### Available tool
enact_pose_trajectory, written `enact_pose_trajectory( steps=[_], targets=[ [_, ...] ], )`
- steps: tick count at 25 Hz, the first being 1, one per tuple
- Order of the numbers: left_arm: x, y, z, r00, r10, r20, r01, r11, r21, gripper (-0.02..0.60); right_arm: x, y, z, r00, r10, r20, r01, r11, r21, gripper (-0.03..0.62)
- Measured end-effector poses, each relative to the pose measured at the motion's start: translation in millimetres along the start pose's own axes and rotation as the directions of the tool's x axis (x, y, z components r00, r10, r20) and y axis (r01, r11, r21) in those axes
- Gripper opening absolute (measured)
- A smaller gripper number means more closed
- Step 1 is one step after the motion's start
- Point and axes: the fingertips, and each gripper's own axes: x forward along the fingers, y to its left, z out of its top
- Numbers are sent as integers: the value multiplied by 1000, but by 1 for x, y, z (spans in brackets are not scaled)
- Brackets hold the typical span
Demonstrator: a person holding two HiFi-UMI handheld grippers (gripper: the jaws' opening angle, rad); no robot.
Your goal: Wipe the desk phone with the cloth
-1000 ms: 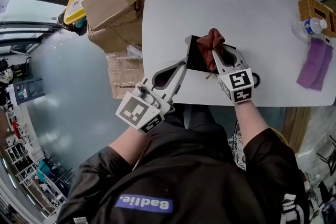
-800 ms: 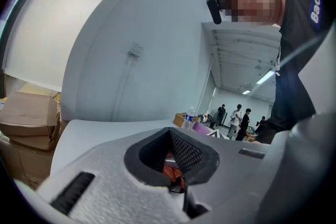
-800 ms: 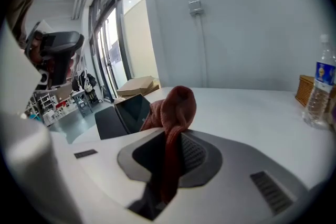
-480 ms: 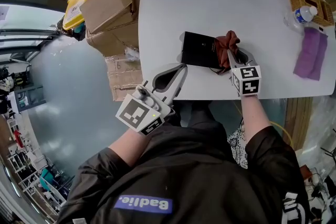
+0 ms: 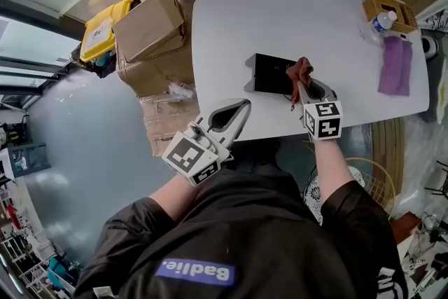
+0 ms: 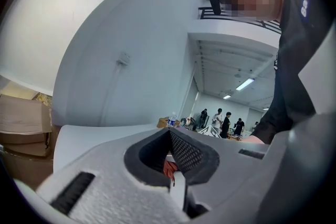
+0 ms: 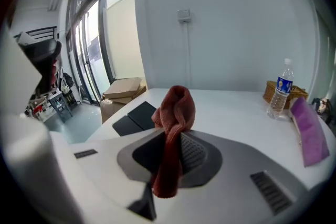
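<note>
One white table (image 5: 329,17) fills the far half of the head view, w/ a stack of cardboard boxes (image 5: 150,31) on the floor at its left end & a yellow box (image 5: 100,31) just left of those. Black desk phone (image 5: 271,73) lies flat on the table, approx. ctr, close to the near edge. Left tongs (image 5: 245,105) hang off the table's near edge, near-left of the phone & apart from it. Their tips are closed together w/ nothing gripped; only the loop-shaped gap behind the tips is clear. Right tongs (image 5: 299,84) sit over the table at the phone's right end, clamped on the cloth (image 5: 301,68). That cloth is a rust-red rag, bunched, w/ a loop standing up past the tips & a tail hanging down on the near side. Can't tell if the cloth touches the phone. At the far right: purple cloth (image 5: 392,66) lying flat, wicker basket (image 5: 374,5) at the far corner, water bottle (image 5: 382,19) upright against the basket.
</note>
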Motion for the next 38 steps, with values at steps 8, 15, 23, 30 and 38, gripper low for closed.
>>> enact_pose_trajectory(
  steps=[8, 15, 23, 30, 38],
  targets=[
    [-23, 3, 20, 1000, -5, 23, 4, 1000, 28, 6, -1, 86, 24, 991, 127, 27, -126, 991, -55, 69],
    [-38, 6, 26, 996, 84, -7, -84, 996, 40, 6, 27, 102, 12, 979, 203, -6, -203, 978, -45, 69],
    [-15, 3, 25, 985, 175, -5, -174, 984, 40, 6, 34, 85, -5, 959, 283, 1, -282, 956, -85, 69],
    [12, -14, 23, 982, 190, -11, -189, 981, 44, 6, 28, 40, -35, 960, 277, -45, -280, 955, -93, 69],
    [13, -12, 13, 980, 200, -9, -200, 980, 20, 6, 25, -6, -59, 975, 202, -91, -208, 976, -64, 69]
  ],
)
